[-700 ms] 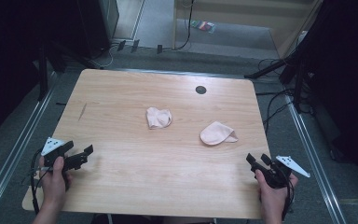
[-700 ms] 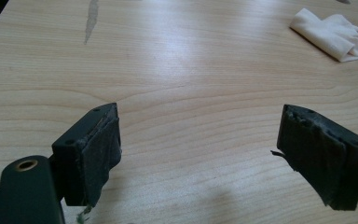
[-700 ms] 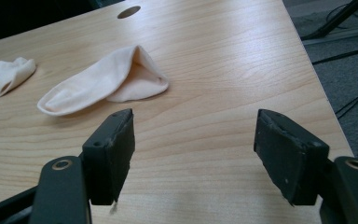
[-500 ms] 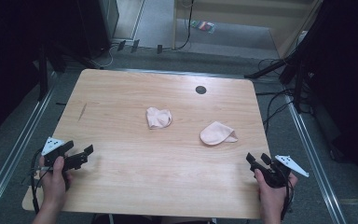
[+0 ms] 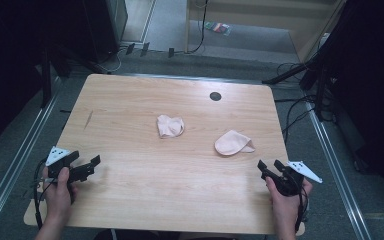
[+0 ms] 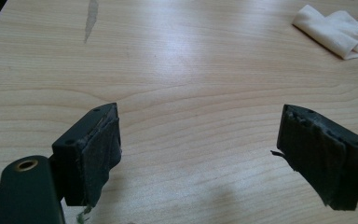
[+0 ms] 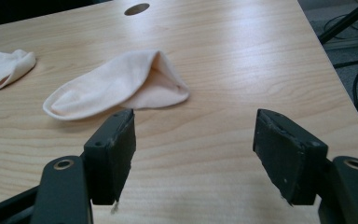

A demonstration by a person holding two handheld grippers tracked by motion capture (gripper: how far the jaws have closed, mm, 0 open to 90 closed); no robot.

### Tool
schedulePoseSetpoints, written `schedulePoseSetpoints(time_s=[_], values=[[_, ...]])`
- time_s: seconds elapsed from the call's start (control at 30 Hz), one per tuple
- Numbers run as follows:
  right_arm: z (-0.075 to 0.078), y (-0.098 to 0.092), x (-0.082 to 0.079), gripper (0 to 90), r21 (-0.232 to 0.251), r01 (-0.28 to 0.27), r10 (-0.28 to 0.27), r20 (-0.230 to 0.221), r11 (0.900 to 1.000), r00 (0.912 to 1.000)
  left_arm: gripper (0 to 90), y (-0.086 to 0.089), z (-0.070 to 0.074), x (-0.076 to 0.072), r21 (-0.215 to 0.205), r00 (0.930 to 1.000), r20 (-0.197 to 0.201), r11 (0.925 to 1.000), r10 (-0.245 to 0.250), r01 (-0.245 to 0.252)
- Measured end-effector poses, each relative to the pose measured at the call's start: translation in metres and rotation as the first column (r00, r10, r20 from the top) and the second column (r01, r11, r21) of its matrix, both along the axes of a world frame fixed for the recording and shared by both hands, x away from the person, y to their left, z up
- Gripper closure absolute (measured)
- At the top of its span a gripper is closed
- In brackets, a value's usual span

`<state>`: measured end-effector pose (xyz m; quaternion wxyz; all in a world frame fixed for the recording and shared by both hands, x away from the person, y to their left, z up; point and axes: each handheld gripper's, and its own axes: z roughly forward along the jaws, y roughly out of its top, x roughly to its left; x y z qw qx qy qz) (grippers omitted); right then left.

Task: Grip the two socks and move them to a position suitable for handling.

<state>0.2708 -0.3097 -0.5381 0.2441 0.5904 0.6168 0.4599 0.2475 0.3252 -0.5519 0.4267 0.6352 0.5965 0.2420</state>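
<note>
- Nothing looks handled yet: two pale pink socks lie loose and apart on the wooden table [image 5: 130, 100], neither one gripped, paired or folded.
- The crumpled sock [image 5: 170, 126] sits near the table's centre; the flatter sock [image 5: 234, 143] lies at about 4 o'clock from it.
- The left gripper [image 5: 91, 165] waits near the table's 8 o'clock corner, jaws spread wide over bare wood, well apart from both socks.
- The right gripper [image 5: 269, 167] waits near the 4 o'clock corner, jaws also spread and empty; the flatter sock lies just ahead at its 11 o'clock.
- By my judgement, all the work remains: reach, grasp, then bring the socks together.
- The crumpled sock's shape is hard to read, and the left gripper view cuts it at the frame edge.
</note>
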Motion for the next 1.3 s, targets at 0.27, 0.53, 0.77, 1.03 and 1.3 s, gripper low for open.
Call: schedulePoseSetpoints(time_s=[0.27, 0.53, 0.77, 1.03, 1.3], values=[[0.021, 0.011, 0.017, 29.4, -0.028, -0.039, 0.04, 0.013, 0.999, 0.9991, 14.0, 0.0, 0.0, 0.0, 0.0, 1.0, 0.005, 1.0, 0.001, -0.001], [0.029, 0.022, 0.032, 29.6, -0.052, -0.071, 0.072, 0.01, 0.996, 0.9974, 14.0, 0.0, 0.0, 0.0, 0.004, 1.0, 0.002, 1.0, -0.003, 0.003], [0.03, 0.03, 0.05, 29.8, -0.05, -0.073, 0.072, -0.007, 0.996, 0.9974, 14.0, 0.0, 0.0, 0.0, 0.002, 1.0, 0.002, 1.0, -0.005, 0.005], [0.019, 0.041, 0.075, 30.3, -0.043, -0.088, 0.085, -0.07, 0.995, 0.9939, 14.0, 0.0, 0.0, 0.0, 0.005, 1.0, 0.0, 1.0, -0.008, 0.008], [0.002, 0.046, 0.093, 31.3, -0.044, -0.084, 0.078, -0.117, 0.995, 0.9901, 14.0, 0.0, 0.0, 0.0, 0.005, 1.0, 0.0, 0.9999, -0.009, 0.009]])
